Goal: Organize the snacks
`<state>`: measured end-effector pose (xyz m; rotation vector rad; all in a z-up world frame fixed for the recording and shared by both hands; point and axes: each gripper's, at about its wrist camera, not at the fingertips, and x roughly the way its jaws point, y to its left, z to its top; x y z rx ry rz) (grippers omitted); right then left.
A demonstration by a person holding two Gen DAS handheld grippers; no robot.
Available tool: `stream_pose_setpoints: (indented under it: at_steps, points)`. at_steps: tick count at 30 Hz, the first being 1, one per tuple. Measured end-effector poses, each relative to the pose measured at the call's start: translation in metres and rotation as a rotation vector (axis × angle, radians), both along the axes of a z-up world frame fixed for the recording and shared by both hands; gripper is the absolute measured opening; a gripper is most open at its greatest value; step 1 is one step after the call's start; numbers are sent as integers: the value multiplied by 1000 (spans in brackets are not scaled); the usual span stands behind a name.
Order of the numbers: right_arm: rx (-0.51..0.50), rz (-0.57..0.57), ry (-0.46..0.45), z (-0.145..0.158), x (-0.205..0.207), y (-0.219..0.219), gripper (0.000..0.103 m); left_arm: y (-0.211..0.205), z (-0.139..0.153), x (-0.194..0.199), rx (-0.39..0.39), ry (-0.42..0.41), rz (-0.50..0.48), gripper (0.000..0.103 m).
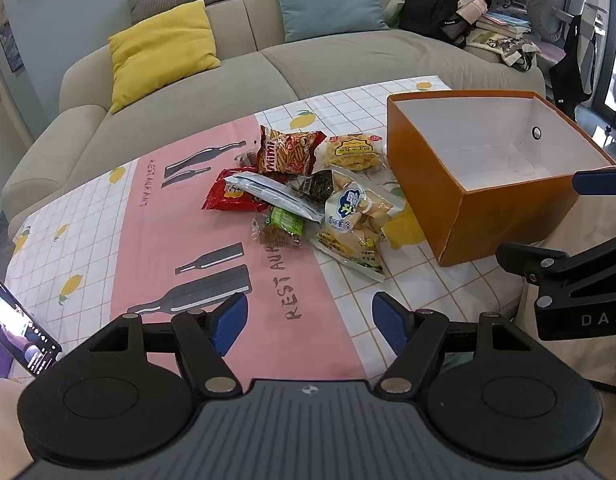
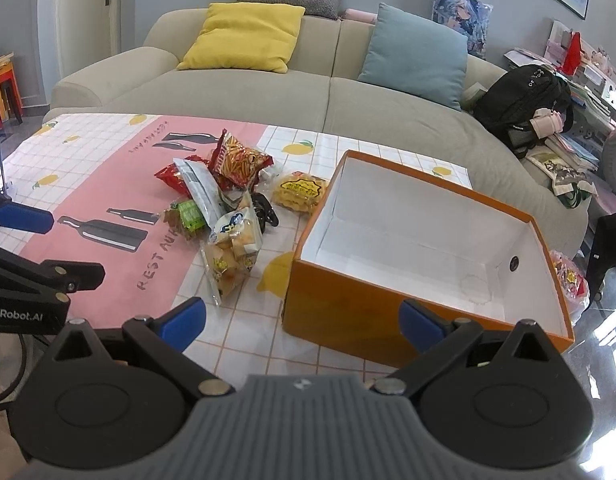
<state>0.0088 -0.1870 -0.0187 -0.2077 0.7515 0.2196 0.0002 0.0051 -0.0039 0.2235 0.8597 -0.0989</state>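
The snacks lay in a loose heap near the middle of the desk [image 1: 187, 240], on the seam between the pink panel and the lemon-check part of the cloth: a red Mimi stick-snack bag [image 1: 287, 152] at the far side, a yellow biscuit pack [image 1: 352, 151] beside it toward the box, a red pouch [image 1: 227, 196] under a silver-white sachet [image 1: 275, 194], a small green-labelled pack [image 1: 285, 224], and a clear bag of puffed pieces [image 1: 356, 220] nearest the box. The orange box [image 1: 440, 200] stood just beside the heap, open-topped and with nothing inside its white lining, which suggested it was put there as the bin for the packets and that no sorting had yet been done. The left claw [image 1: 310, 322] hovered short of the pile, released, its blue pads wide apart with only cloth between them, likely poised for a first pick. The right claw [image 2: 303, 320] was likewise released and grasped nothing, held over the near edge of the box, perhaps to steady it or to take the packets closest to it. A lit phone [image 1: 15, 328] leaned at the desk's left edge, and a sofa [image 1: 348, 60] with cushions ran behind
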Motion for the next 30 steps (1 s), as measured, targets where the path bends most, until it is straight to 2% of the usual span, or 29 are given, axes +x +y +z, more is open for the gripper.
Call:
stream_pose_setpoints:
  at_steps: [30]
  points:
    - [-23,8,7,1,1,5,100,-2,0,-2,-4,7,1,84]
